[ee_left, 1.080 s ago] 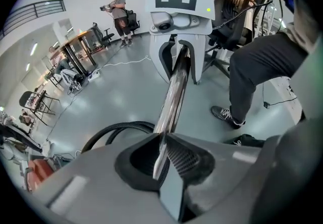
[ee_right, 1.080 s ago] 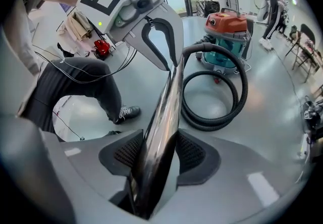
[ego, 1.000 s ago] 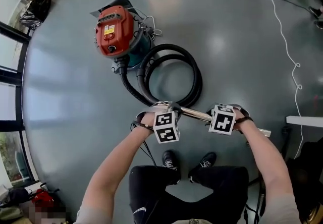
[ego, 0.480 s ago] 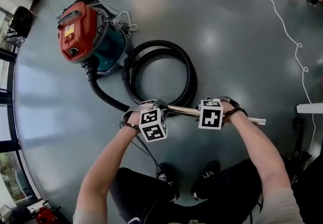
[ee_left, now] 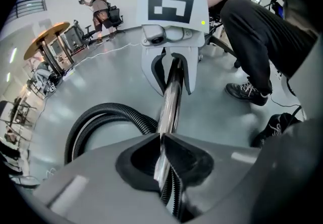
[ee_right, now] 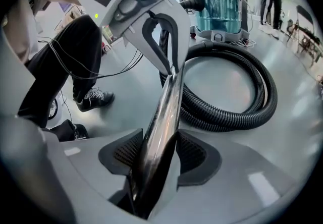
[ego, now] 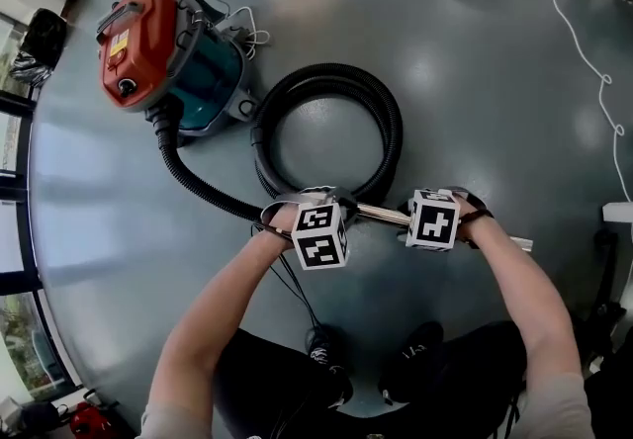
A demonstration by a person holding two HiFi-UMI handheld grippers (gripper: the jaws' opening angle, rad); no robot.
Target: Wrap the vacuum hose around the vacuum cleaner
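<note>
in the head view the red and teal canister vacuum cleaner sits at upper left on the grey floor. its black ribbed hose leaves the body, runs toward the person and lies in a loose double loop just beside the canister, not yet around it. the left gripper and right gripper face each other along the shiny chrome wand tube at the hose's end, held roughly level above the floor. in the left gripper view its tongs are pinching the tube where the ribbed hose joins it. in the right gripper view the tongs are likewise pressed onto the chrome tube, with loop and canister beyond. to wrap well, i judge both grips should stay firm and travel together, carrying the wand in a wide arc round the canister so the coil tightens without kinking. the floor around the canister is open; the person's black shoes stand close below, and a white cable lies well off at right.
</note>
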